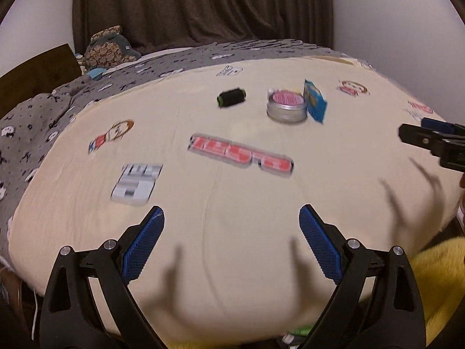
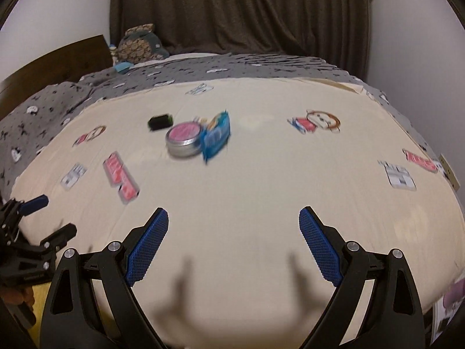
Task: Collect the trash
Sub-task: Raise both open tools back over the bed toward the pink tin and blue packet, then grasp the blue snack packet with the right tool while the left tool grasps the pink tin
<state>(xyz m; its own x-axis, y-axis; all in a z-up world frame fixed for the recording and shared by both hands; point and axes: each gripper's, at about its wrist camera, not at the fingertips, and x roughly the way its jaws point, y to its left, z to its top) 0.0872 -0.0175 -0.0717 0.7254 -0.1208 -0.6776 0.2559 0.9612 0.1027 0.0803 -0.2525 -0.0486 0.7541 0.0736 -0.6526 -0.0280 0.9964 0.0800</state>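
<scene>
We hold both grippers, left gripper and right gripper, jaws wide and empty, near edge of bedspread; blue wrapper leans on round tin, far-left of right jaws, black spool beyond.

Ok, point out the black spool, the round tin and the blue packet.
black spool (image 1: 231,97), left wrist view, its side.
round tin (image 1: 286,107), left wrist view, pink lid.
blue packet (image 2: 216,137), right wrist view, front face.

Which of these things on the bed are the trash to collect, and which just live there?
Likely trash:
black spool
round tin with pink lid
blue packet

Just there:
cream bedspread
grey patterned blanket
plush toy
brown curtain
</scene>
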